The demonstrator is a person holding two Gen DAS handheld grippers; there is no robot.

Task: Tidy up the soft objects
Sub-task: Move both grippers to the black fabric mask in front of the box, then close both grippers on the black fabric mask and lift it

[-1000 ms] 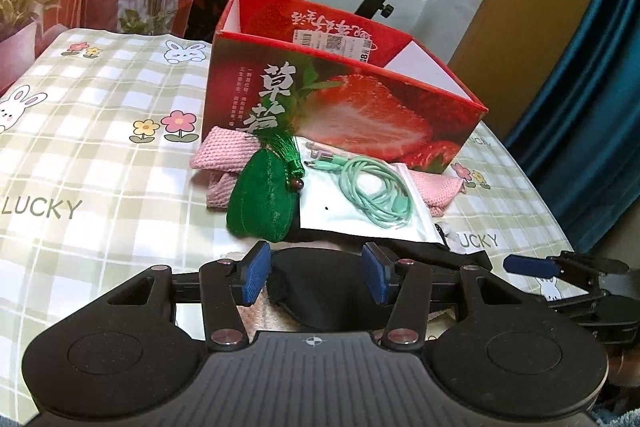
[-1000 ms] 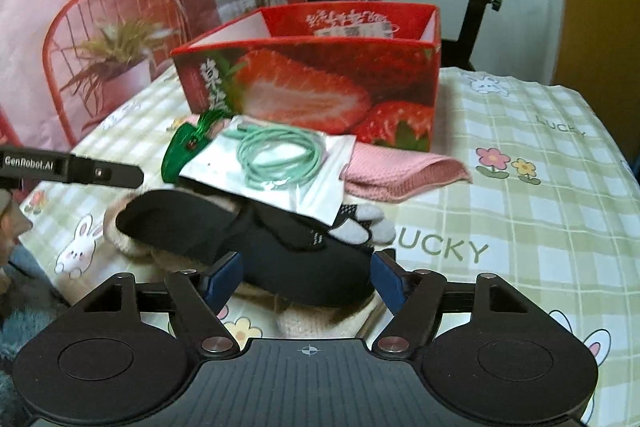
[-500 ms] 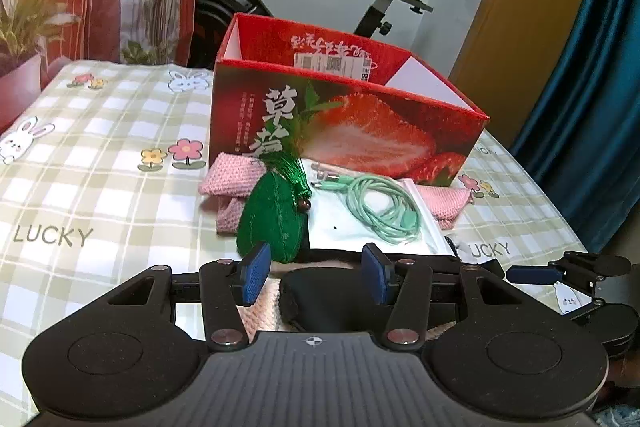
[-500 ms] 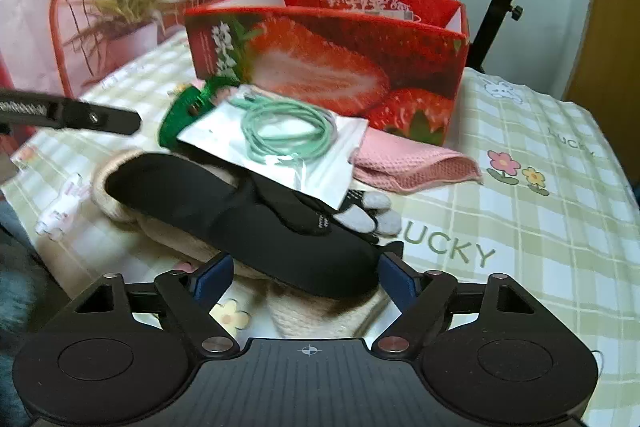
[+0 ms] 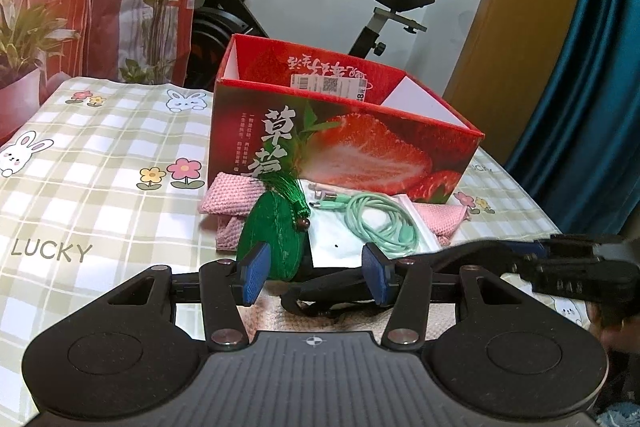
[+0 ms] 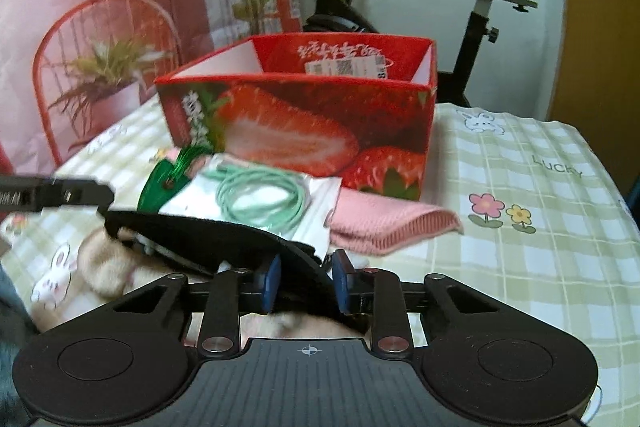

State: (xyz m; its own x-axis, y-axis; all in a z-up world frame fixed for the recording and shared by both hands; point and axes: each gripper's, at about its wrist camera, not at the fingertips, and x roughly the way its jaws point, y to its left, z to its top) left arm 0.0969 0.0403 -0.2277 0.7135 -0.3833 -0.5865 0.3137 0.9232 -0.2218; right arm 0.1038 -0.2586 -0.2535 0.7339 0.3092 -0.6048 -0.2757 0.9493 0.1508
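A pile of soft things lies in front of the red strawberry box [image 5: 344,143] [image 6: 304,131]. My right gripper [image 6: 306,281] is shut on a black glove [image 6: 224,239] and lifts one end; the glove stretches left over a beige fuzzy item [image 6: 104,267]. In the left wrist view the glove [image 5: 340,291] hangs between my left gripper's open fingers [image 5: 252,277], and the right gripper [image 5: 568,267] shows at right. My left gripper [image 5: 314,277] holds nothing. A green tasselled pouch [image 5: 276,235], a bagged mint cable [image 5: 380,223] [image 6: 264,199] and a pink cloth [image 5: 232,199] [image 6: 384,223] lie behind.
The checked LUCKY tablecloth [image 5: 100,187] [image 6: 540,227] covers the table. An exercise bike [image 5: 248,11] stands behind the box, a red chair [image 6: 100,39] and potted plant [image 6: 108,79] at the left, a blue curtain [image 5: 592,87] at the right.
My right gripper has closed on the black glove and raised it off the pile. Both grippers have pulled up and back a little; the left stays open.
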